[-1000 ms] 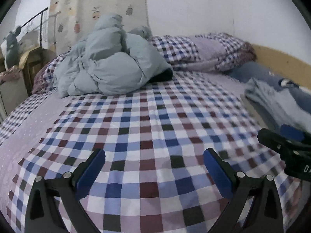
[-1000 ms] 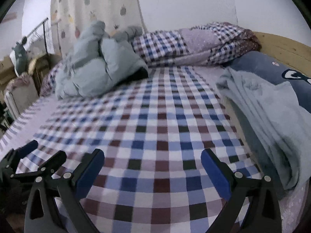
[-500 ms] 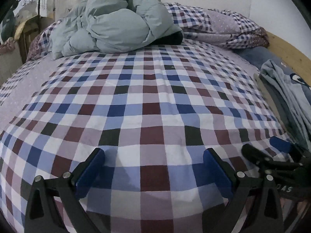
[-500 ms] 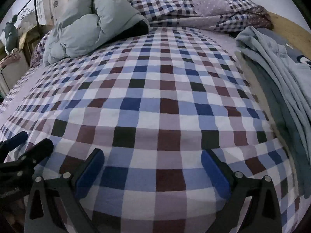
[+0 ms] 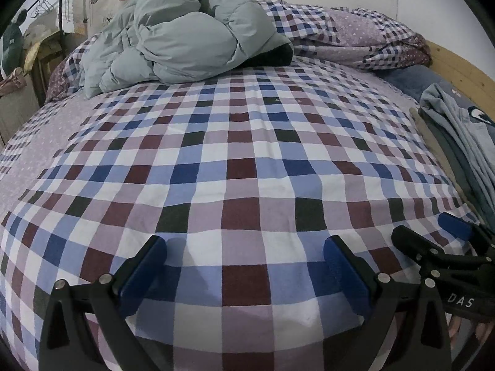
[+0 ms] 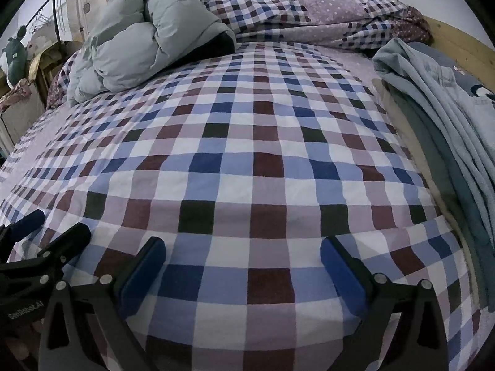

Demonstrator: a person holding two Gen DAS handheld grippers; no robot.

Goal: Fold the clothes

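Note:
A pale grey-green puffer jacket (image 5: 182, 34) (image 6: 148, 34) lies crumpled at the far left of the checked bed sheet (image 5: 247, 142) (image 6: 247, 142). Light blue and grey clothes (image 5: 464, 142) (image 6: 439, 117) are piled along the bed's right side. My left gripper (image 5: 244, 262) is open, low over the near edge of the sheet, with nothing between its blue pads. My right gripper (image 6: 243, 262) is open too, just right of the left one, and holds nothing. In the left wrist view the right gripper (image 5: 433, 238) shows at the lower right. In the right wrist view the left gripper (image 6: 49, 228) shows at the lower left.
A rolled checked duvet (image 5: 349, 40) (image 6: 309, 15) lies across the head of the bed. A wooden bed frame (image 5: 458, 61) runs along the right. A clothes rack (image 5: 58, 9) and a dark plush toy (image 6: 12, 52) stand at the far left by a patterned curtain.
Both grippers have dropped and tilted down toward the near part of the sheet, so the bed fills more of each view. Both stay open and empty.

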